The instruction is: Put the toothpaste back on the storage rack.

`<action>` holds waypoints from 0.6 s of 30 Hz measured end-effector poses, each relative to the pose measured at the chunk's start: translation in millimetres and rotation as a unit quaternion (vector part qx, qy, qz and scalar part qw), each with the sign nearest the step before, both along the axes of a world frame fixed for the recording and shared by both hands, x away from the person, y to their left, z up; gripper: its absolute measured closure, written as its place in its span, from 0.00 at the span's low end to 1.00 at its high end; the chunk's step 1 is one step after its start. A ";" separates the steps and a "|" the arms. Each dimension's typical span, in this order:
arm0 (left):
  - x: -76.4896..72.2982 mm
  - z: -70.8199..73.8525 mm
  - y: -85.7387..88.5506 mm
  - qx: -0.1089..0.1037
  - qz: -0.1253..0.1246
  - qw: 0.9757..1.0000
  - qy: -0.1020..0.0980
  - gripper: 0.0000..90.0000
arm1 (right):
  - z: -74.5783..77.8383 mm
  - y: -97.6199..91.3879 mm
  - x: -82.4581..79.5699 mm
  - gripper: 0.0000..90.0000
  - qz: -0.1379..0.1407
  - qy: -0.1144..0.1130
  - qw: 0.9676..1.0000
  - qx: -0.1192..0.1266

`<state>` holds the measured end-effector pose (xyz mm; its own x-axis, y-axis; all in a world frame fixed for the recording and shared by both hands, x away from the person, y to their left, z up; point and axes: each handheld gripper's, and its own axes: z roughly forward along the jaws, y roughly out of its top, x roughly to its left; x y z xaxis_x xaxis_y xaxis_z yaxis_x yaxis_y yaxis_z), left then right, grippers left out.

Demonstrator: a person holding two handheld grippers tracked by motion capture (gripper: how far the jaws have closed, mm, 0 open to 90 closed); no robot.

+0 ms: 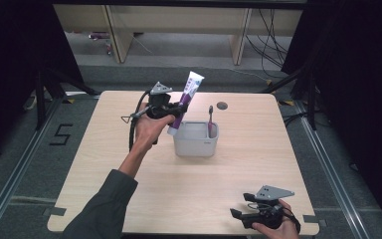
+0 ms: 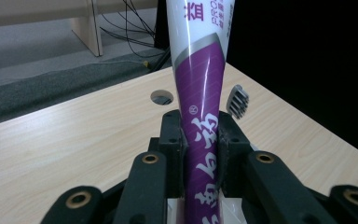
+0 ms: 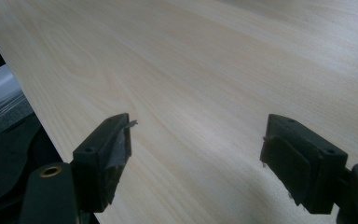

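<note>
Left arm stretched forward, left gripper (image 1: 178, 110) raised, jaws clamped on a tube (image 1: 185, 102); right hand (image 1: 273, 225) low near the bottom edge, right gripper (image 1: 238, 214) pointing left, probably level, jaws wide apart with nothing between.

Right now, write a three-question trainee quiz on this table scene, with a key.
1. True or false: the left gripper is shut on the toothpaste tube.
2. What stands upright in the grey bin? A) a spoon B) a toothbrush C) a marker
3. Fill in: the right gripper has its jaws ____ over the bare table.

Key:
1. True; in the left gripper view the pads press the purple tube on both sides.
2. B
3. open, with nothing between them
</note>
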<state>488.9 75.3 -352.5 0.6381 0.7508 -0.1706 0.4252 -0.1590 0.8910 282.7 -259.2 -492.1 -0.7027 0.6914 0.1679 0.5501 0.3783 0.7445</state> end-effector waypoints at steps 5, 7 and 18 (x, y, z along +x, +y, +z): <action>2.1 -6.1 -9.0 -0.010 0.002 1.000 -0.009 0.84 | -0.3 0.2 0.2 0.27 0.001 0.000 1.000 0.001; 2.6 -7.6 -13.5 -0.016 0.002 1.000 -0.016 0.84 | -0.4 0.2 0.2 0.27 0.002 0.000 1.000 0.001; 5.9 -14.5 -28.2 -0.044 0.002 0.998 -0.037 0.84 | -0.3 -1.1 0.2 0.27 0.000 0.000 1.000 0.002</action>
